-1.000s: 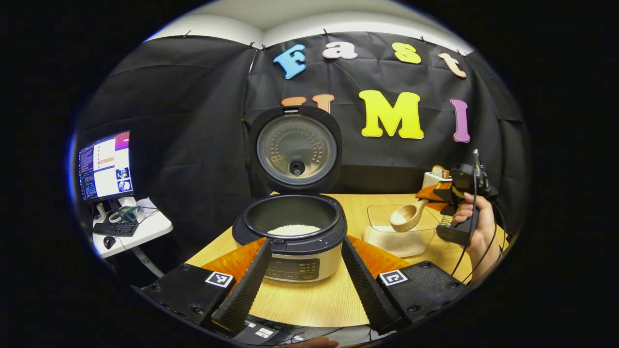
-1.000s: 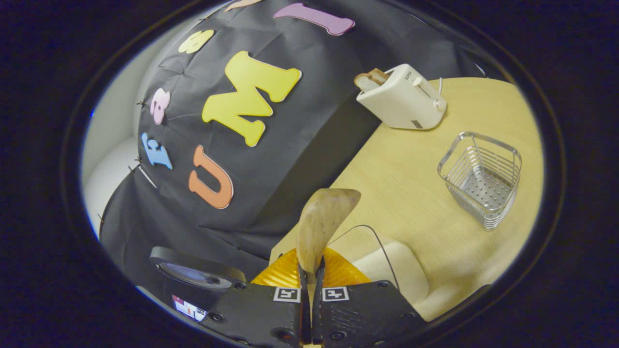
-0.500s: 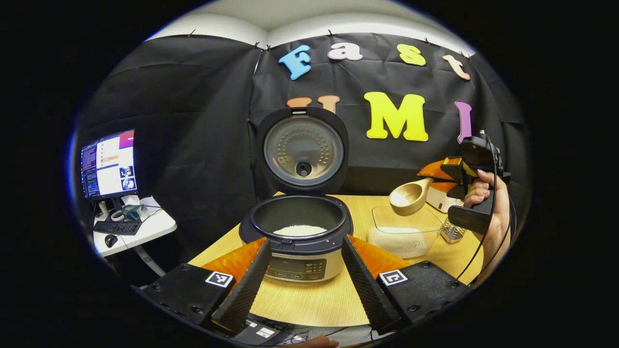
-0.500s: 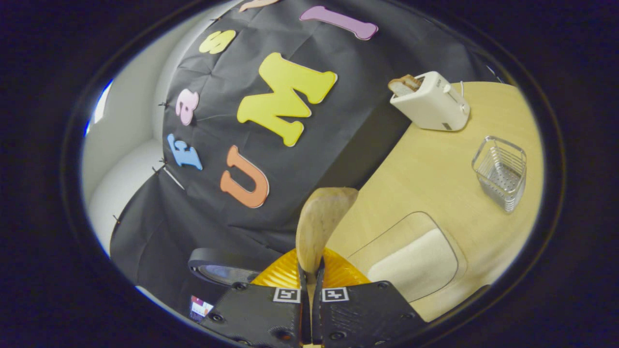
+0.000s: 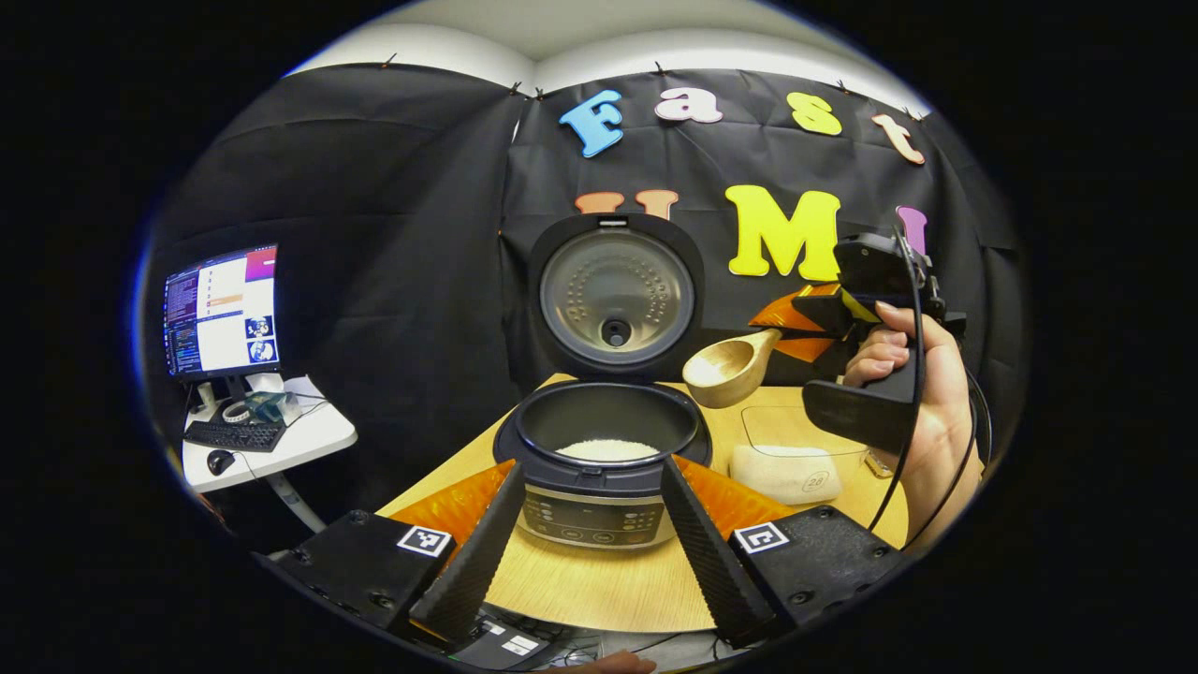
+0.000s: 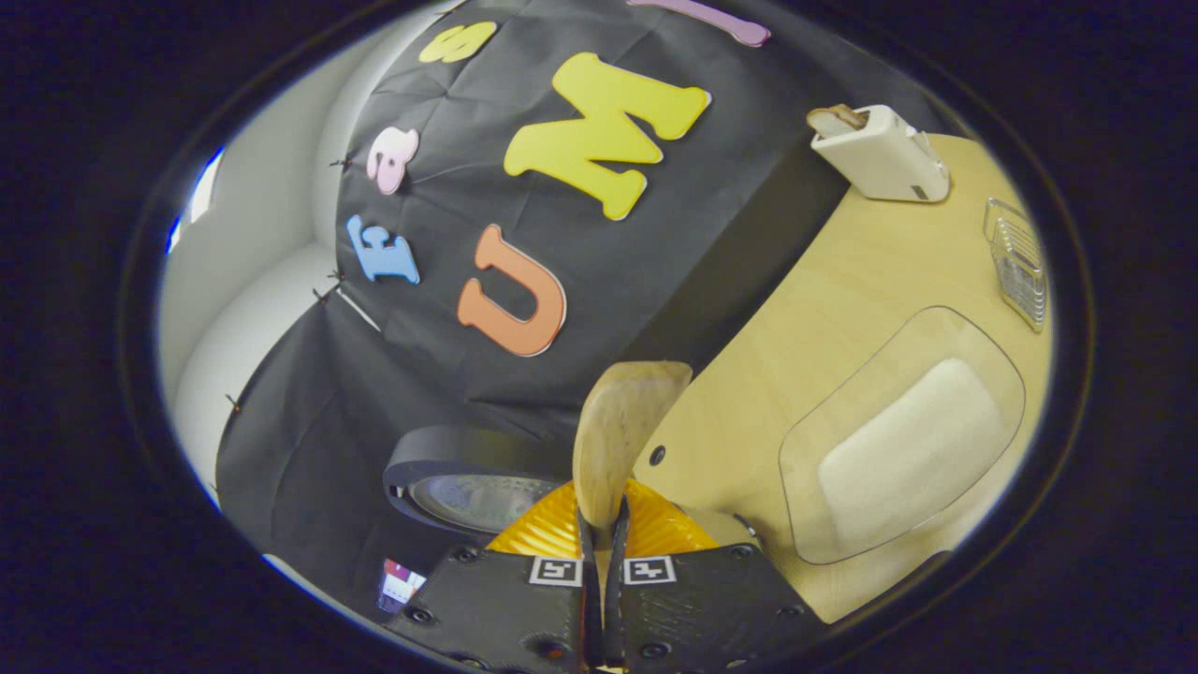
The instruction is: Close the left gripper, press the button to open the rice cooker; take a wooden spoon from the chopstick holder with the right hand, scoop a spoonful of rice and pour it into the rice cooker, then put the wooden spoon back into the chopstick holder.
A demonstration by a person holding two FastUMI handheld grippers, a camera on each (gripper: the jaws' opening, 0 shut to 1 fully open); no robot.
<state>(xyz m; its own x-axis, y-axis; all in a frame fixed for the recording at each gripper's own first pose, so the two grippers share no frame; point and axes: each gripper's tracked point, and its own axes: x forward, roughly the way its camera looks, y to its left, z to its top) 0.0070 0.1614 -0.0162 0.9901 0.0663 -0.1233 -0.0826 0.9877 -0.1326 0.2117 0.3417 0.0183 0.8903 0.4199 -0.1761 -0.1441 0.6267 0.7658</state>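
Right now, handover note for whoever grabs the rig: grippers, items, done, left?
Left gripper: open, facing the rice cooker.
Right gripper: shut on the wooden spoon, held near the cooker's right rim.
Done: lid up, some rice in the pot; spoon taken.
Rice container sits right of the cooker; chopstick holder beyond it.
Left: tip the spoon over the pot (its load is unclear), then return it to the holder.

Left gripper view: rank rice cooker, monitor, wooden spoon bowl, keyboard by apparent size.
1. rice cooker, with its open lid
2. monitor
3. wooden spoon bowl and keyboard: look alike, no ranking; the spoon sits nearer the camera, so true sizes stay unsure.
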